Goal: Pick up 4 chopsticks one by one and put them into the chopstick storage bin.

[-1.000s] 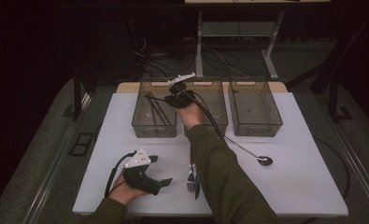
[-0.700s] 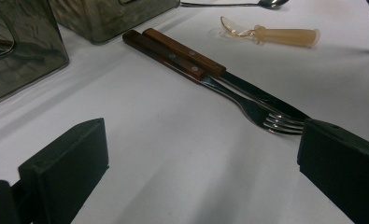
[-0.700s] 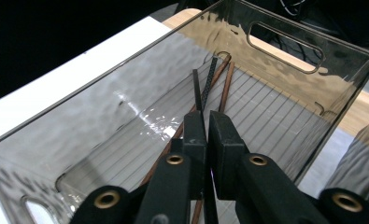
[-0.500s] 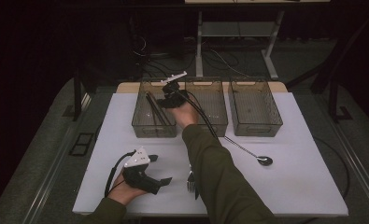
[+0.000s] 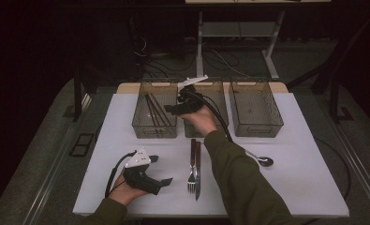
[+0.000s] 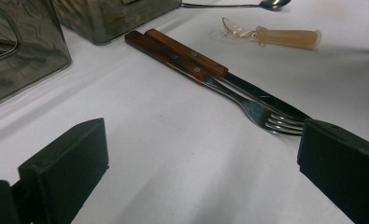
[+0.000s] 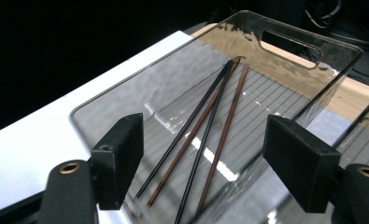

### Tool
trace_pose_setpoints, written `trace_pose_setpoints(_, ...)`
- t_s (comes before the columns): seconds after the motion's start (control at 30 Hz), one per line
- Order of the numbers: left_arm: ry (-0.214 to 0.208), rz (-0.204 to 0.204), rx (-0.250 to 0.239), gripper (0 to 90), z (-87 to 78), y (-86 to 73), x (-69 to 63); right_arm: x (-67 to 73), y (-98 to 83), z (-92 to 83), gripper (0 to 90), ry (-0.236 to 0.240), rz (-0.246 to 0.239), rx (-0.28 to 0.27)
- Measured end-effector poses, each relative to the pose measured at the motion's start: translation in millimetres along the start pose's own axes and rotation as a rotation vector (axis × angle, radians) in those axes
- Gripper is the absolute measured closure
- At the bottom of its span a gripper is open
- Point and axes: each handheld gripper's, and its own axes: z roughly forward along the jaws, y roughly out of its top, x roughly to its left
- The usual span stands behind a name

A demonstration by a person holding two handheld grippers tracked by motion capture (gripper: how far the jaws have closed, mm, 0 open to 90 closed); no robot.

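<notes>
Over the left bin [image 5: 155,123] the right gripper [image 5: 174,108] hangs with jaws apart, nothing between them; they have just been opening. Four chopsticks [image 7: 205,135] lie on the bin floor below, in the right gripper view between the two jaws but well under them. In the high view their long axis runs near to far with a slight lean, far ends toward the back left corner, near ends toward the front wall. Two chopsticks are black, two reddish brown; all thin, straight, round rods, lying close together and partly crossing.

Left bin is clear smoky plastic, rectangular, ribbed floor, slot handle cut in the far wall. Two more bins of the same kind, the middle bin [image 5: 215,96] and the right bin [image 5: 255,105], stand in a row beside it on the white table [image 5: 304,154]. Right hand sits over the wall between the left bin and the middle one.

Left gripper [image 5: 160,183] rests low at the near left table edge, jaws wide apart and empty, white top bare around it. Just to its right lie a fork [image 6: 229,91] and knife [image 6: 247,88], wooden handles, steel ends, side by side, touching, handles toward the bins. A metal spoon [image 5: 260,159] lies farther right; a clear spoon with a pale handle [image 6: 275,35] lies beyond the knife in the left gripper view. Open room at the front right of the table.
</notes>
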Motion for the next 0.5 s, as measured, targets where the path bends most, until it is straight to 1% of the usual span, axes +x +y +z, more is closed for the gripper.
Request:
trace_pose_setpoints(0.07, 0.003, 0.002, 0.005, 0.6, 0.0, 0.1, 0.7, -2.0, -5.0, -8.0, 25.8, -0.002, -0.010, 0.002)
trace_pose_setpoints(0.13, 0.000, -0.008, -0.005, 0.8, 0.5, -0.1, 0.7, -4.2, -9.5, -16.0, 23.2, 0.000, -0.004, -0.003)
trace_pose_setpoints(0.17, -0.001, -0.009, -0.007, 0.8, 0.4, -0.1, 0.9, -5.0, -11.4, -20.1, 22.7, -0.001, -0.002, 0.003)
trace_pose_setpoints(0.27, -0.003, -0.007, -0.008, 0.9, 0.0, 0.0, 0.9, -6.9, -18.9, -31.2, 18.4, -0.003, -0.023, -0.001)
trace_pose_setpoints(0.33, -0.001, -0.003, 0.002, 0.9, -0.1, 0.3, 0.7, -7.7, -24.0, -37.6, 15.1, -0.014, -0.018, -0.011)
trace_pose_setpoints(0.4, -0.004, -0.003, 0.004, 0.9, 0.5, 0.0, 0.0, -9.2, -28.8, -44.8, 15.1, -0.023, -0.017, -0.010)
trace_pose_setpoints(0.5, -0.003, -0.006, 0.002, 0.9, 0.5, 0.1, -0.2, -12.0, -35.5, -56.1, 15.1, -0.006, -0.009, -0.013)
